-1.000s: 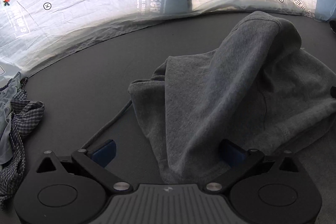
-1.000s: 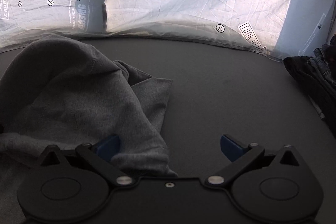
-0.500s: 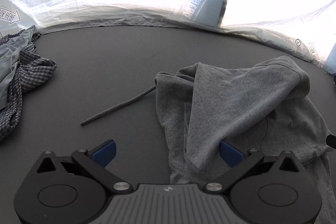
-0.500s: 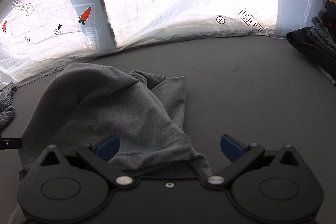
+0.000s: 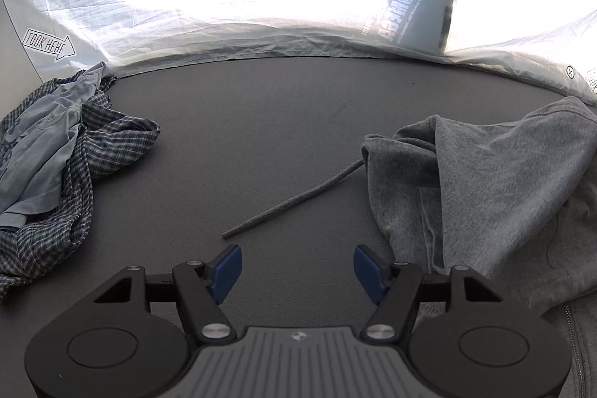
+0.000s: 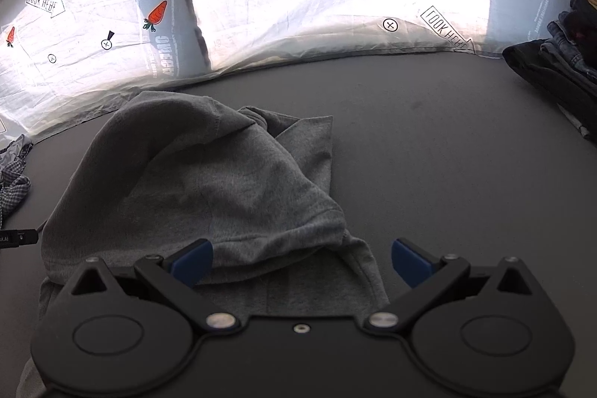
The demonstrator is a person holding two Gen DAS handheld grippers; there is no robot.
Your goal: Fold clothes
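Taking the grey hoodie (image 5: 496, 196) as our landmark and going from the left: well off to its left, at the bench (image 5: 261, 122) edge, lies the heap of unfolded clothes — a checked shirt (image 5: 108, 144) with a pale blue garment (image 5: 41, 144) on top.

Nearer the hoodie, our left tongs (image 5: 297, 267) now hang spread wide over bare bench, holding nothing. A second ago their right pad was buried in the hoodie's cloth; we have drawn back and to the left, so the drawstring (image 5: 291, 202) lies in plain sight, trailing out from the hoodie toward these tongs.

The hoodie itself sits rumpled on the bench, its hood (image 6: 179, 144) thrown over the body. Our right tongs (image 6: 302, 260) are also spread wide, gripping nothing, with the left pad against a fold at the hoodie's near edge.

Well to its right rests a stack of dark folded jeans (image 6: 559, 62).

We judge the garment released — next comes flattening it before any fold.
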